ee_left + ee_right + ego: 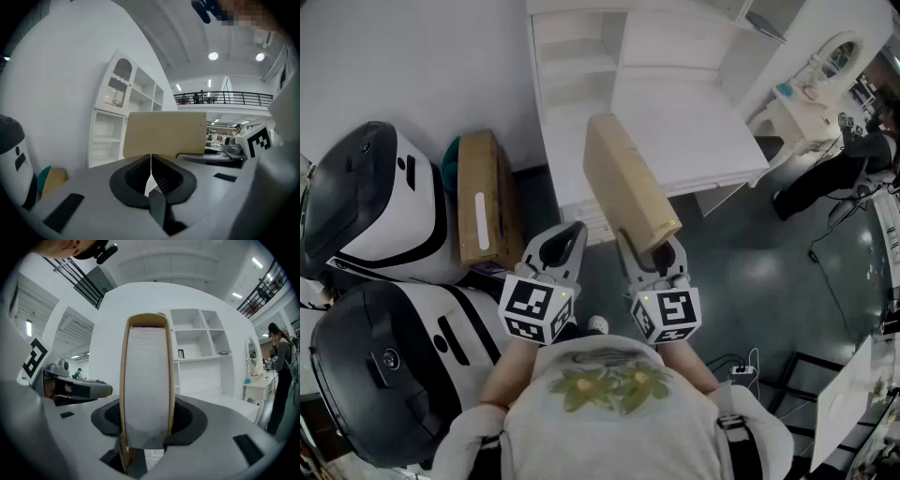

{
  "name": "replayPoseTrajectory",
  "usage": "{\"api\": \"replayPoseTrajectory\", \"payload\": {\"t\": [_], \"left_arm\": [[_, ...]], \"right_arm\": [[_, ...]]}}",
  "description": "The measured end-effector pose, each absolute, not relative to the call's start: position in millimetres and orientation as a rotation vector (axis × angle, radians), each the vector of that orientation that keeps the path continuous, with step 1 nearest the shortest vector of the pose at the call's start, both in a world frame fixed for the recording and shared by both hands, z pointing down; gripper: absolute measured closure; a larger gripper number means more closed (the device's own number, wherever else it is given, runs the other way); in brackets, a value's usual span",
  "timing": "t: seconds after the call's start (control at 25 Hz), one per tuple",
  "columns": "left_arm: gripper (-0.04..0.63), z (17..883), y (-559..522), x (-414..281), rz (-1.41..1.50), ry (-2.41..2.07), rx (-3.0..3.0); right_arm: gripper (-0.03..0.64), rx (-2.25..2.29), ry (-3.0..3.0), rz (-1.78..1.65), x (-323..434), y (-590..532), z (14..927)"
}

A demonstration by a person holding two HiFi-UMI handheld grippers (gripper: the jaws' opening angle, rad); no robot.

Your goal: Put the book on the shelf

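Note:
A thick tan-covered book juts forward from my right gripper, which is shut on its near end. In the right gripper view the book stands upright between the jaws, its white page edge facing the camera. The tall white shelf stands straight ahead against the wall, its compartments open; it also shows in the right gripper view. My left gripper hovers just left of the book with its jaws shut and nothing in them. From the left gripper view the book's cover shows side-on.
Two black-and-white machines crowd the left side. A cardboard box lies beside the shelf's foot. A white dressing table with a mirror stands at the right, with a person near it. Cables lie on the dark floor.

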State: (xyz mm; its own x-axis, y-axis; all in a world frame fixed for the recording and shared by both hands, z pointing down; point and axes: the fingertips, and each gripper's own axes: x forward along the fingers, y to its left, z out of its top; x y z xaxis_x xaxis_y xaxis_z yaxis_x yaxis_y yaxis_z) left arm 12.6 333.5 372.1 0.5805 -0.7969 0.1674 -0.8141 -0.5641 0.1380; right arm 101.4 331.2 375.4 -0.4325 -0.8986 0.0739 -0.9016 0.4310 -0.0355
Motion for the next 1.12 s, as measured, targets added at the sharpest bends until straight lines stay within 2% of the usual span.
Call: {"api": "replayPoseTrajectory", "payload": {"t": [0.52, 1.12], "left_arm": [[0.561, 375, 332, 35, 0.143, -1.395, 2.612], [0.561, 389, 249, -2, 0.1, -1.396, 2.555]], "right_arm": [[0.376, 1.654, -2.683, 0.012, 124, 329, 377], [0.377, 1.673, -2.653, 0.074, 100, 253, 388]]}}
